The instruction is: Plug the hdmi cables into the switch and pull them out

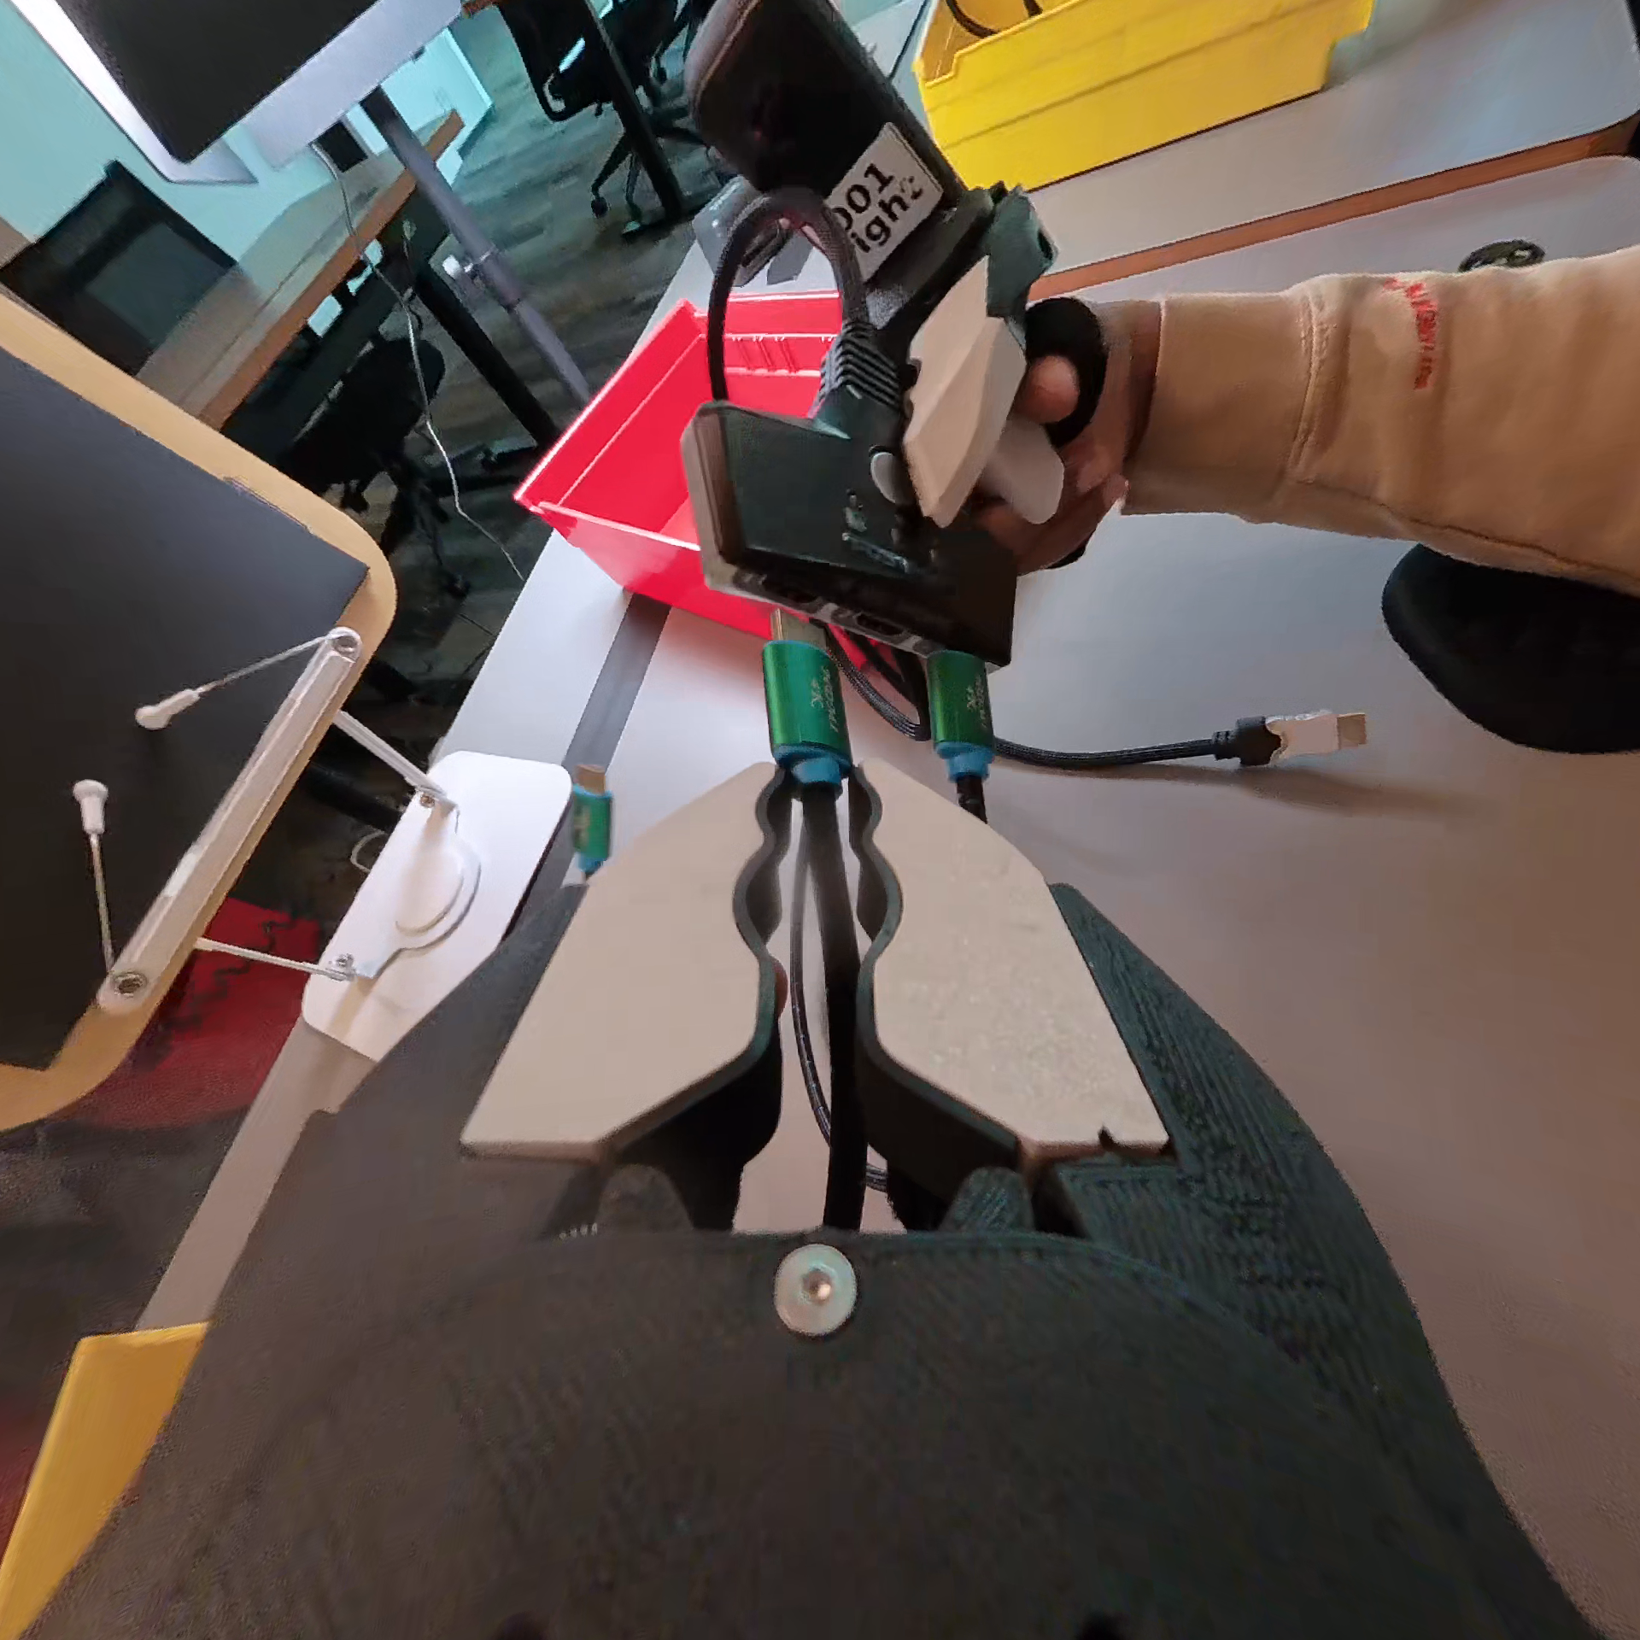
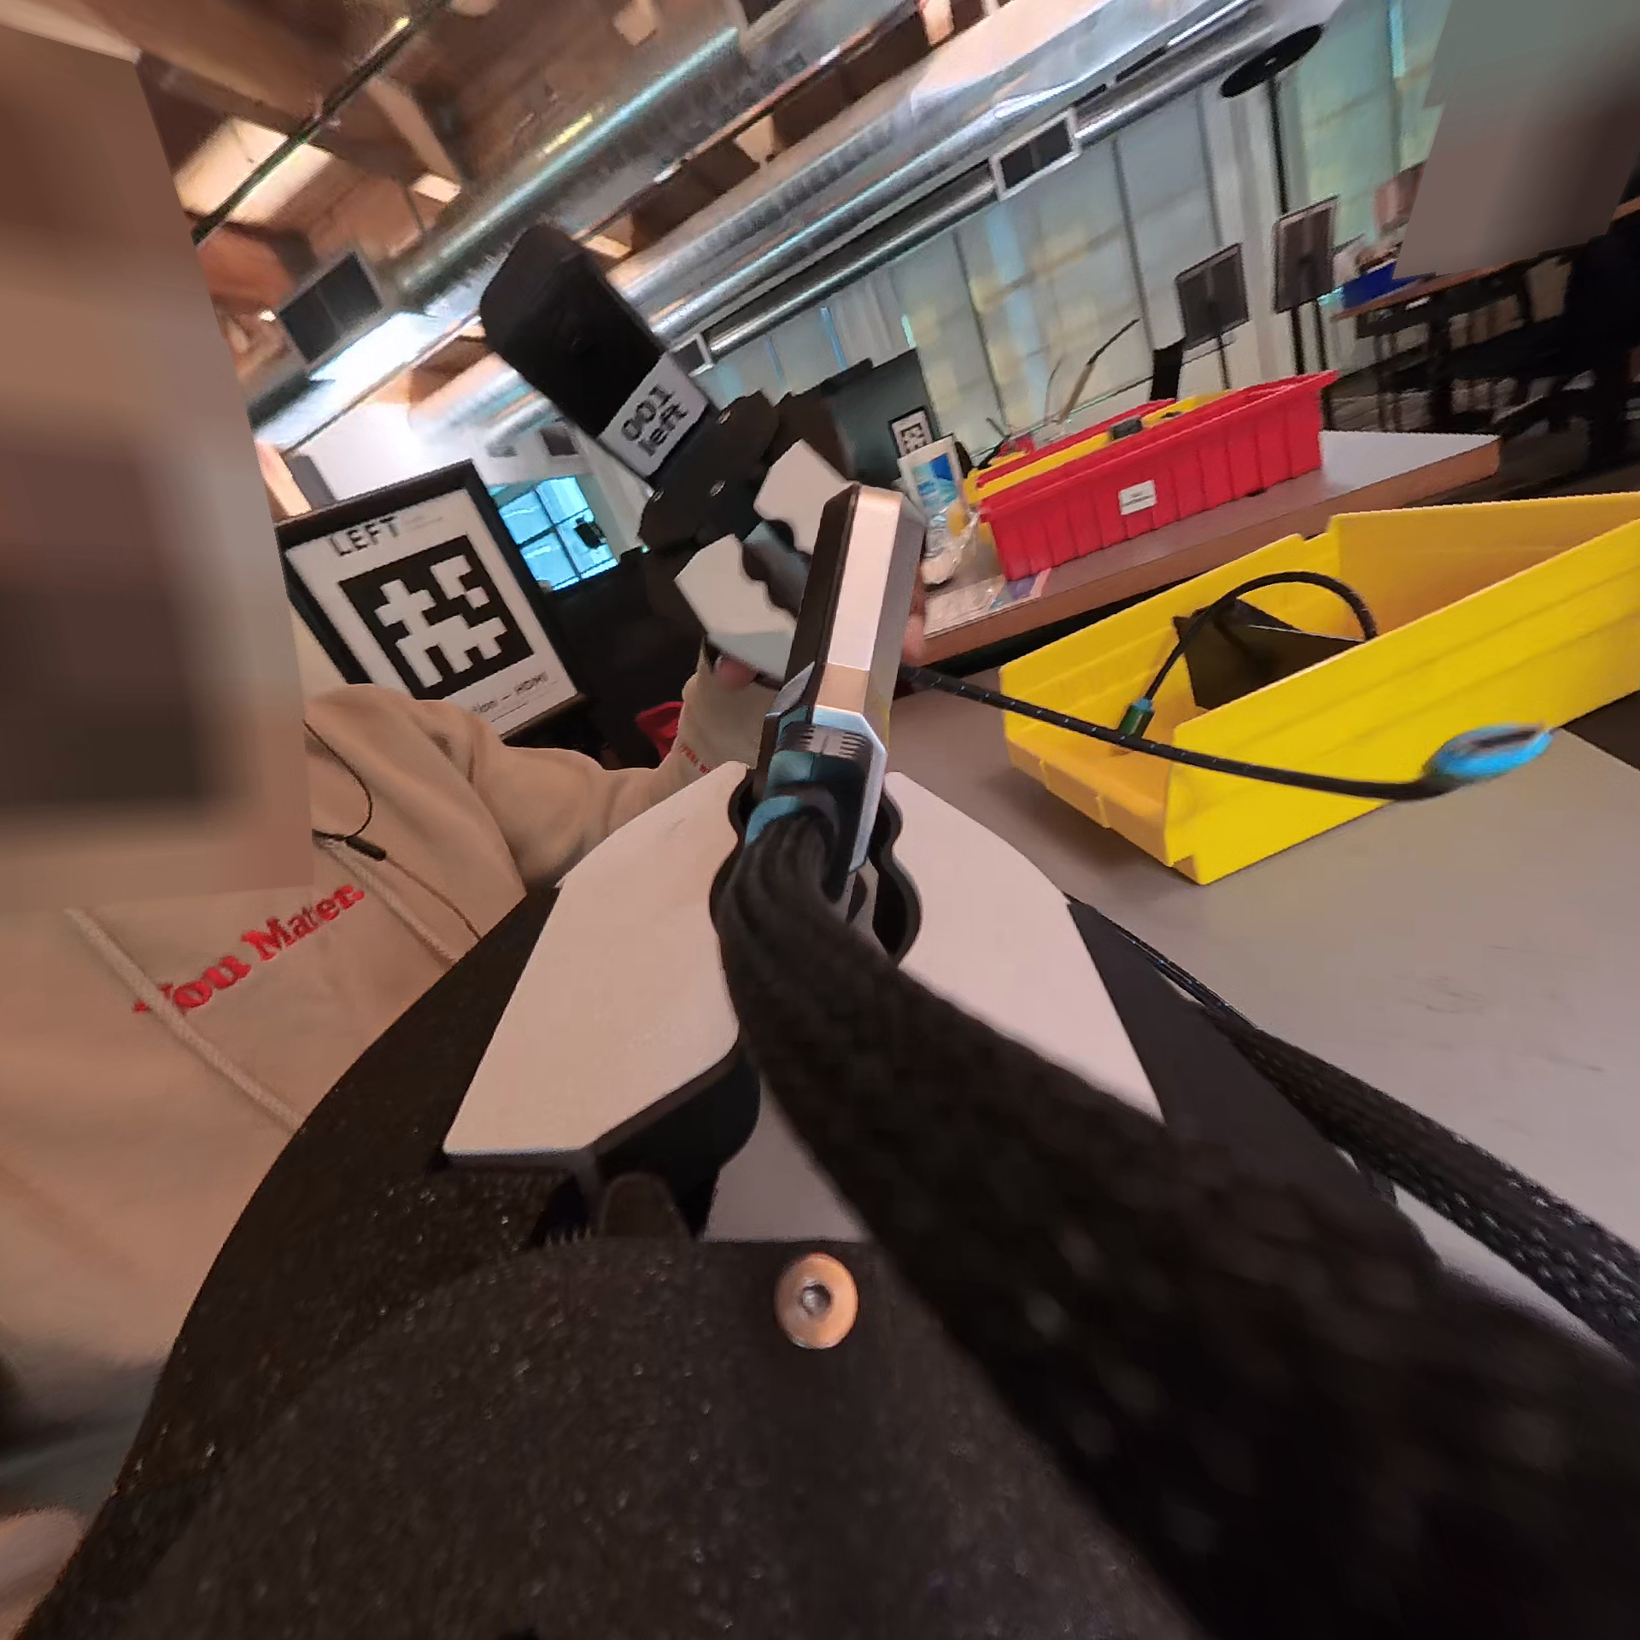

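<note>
Two grippers share the job. The right gripper (image 1: 932,470) clamps the black HDMI switch (image 1: 834,524) aloft over the grey desk (image 1: 1331,932), ports facing the left gripper (image 1: 812,781), which pinches a green HDMI plug (image 1: 801,701) by its collar, its tip at a port; a second green plug (image 1: 958,710) sits alongside.

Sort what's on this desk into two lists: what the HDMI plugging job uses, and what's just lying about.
In use:
- switch, held by the right gripper
- green HDMI plug, held by the left gripper
- second green plug at the switch

Lying about:
- red bin
- yellow bin
- white-tipped cable
- spare green plug
</note>
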The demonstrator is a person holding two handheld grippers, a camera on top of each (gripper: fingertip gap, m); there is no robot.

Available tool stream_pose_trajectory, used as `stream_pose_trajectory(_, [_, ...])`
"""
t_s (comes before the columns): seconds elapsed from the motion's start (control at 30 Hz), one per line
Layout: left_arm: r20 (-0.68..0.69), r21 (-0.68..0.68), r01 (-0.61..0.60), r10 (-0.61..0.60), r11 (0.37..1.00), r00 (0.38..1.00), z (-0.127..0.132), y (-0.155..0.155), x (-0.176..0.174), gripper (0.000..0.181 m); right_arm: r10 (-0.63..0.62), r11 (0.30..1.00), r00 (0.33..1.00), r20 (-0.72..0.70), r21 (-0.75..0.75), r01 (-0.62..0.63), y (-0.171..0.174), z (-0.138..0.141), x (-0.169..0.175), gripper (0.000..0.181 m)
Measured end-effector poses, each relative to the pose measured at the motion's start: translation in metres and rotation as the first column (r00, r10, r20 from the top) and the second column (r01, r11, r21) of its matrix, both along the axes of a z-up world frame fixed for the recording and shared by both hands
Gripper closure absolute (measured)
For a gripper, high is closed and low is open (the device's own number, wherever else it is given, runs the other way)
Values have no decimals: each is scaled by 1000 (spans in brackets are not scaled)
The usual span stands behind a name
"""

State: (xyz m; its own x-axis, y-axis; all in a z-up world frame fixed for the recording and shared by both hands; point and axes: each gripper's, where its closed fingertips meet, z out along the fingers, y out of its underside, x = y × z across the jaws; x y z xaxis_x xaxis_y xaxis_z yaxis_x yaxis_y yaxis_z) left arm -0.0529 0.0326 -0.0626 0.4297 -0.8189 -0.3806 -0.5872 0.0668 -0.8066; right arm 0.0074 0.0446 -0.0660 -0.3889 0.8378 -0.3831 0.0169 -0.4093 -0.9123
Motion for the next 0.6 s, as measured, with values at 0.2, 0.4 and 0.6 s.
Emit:
stream_pose_trajectory(0.2, [-7, 50, -9, 9, 999, 1000, -2, 3, 0, 168, 3, 1000, 1000, 11, -22, -3, 0, -4, -6, 157])
stream_pose_trajectory(0.4, [16, 17, 24, -24, 1000, 1000, -4, -2, 1, 168, 31, 999, 999, 8, -33, -30, -4, -6, -5, 157])
stream_pose_trajectory(0.6, [133, -80, 98, -86, 992, 987, -3, -7, 2, 168, 43, 999, 999, 0, -30, -43, -7, -6, -6, 158])
